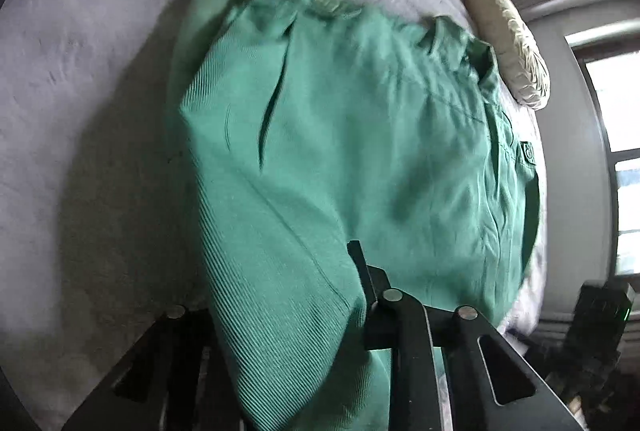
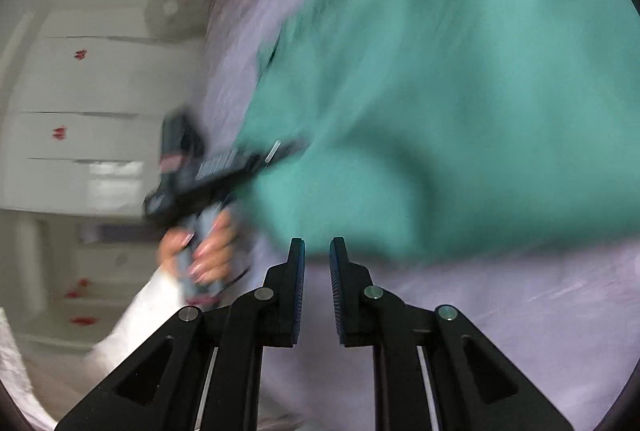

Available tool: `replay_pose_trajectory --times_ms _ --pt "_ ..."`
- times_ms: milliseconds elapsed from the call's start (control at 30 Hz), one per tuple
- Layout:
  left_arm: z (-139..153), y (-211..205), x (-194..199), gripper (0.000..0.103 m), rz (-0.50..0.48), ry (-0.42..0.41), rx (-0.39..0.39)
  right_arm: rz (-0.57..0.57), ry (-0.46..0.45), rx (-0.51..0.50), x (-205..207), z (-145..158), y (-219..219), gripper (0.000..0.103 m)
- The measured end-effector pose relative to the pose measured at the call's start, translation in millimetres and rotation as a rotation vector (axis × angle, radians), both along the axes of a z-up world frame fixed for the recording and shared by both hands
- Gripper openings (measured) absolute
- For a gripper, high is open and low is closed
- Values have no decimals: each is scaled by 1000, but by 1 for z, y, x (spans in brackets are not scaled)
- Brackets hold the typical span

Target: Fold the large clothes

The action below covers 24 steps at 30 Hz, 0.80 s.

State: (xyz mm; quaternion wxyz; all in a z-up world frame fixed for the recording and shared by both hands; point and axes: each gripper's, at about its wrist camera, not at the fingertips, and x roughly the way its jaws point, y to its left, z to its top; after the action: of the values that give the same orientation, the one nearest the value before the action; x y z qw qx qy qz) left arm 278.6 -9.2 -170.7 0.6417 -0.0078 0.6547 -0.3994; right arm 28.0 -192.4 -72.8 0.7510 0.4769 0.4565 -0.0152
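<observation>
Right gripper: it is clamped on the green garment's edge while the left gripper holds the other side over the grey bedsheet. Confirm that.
Not quite. In the right wrist view the right gripper holds nothing: a gap shows between its pads and the green garment lies beyond them. The rest stands: the left wrist view shows the left gripper closed on the garment over the grey bedsheet.

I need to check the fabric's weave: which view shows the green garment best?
The left wrist view: the green garment is fairly sharp there, its ribbed weave, seams and a small label visible on the grey sheet. The right wrist view shows it only as a blurred teal mass.
</observation>
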Motion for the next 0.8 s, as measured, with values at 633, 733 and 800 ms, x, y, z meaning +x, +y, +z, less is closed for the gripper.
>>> replay_pose_trajectory --times_ms 633,733,800 --pt "162 -194 -153 23 -353 -455 -121 -123 -36 18 -64 -26 -111 8" --pt "152 -240 -190 23 -443 -429 -137 -200 -81 9 -99 -18 -143 8" --pt "132 -277 -222 23 -517 -429 -119 -256 -79 26 -119 -26 -164 8"
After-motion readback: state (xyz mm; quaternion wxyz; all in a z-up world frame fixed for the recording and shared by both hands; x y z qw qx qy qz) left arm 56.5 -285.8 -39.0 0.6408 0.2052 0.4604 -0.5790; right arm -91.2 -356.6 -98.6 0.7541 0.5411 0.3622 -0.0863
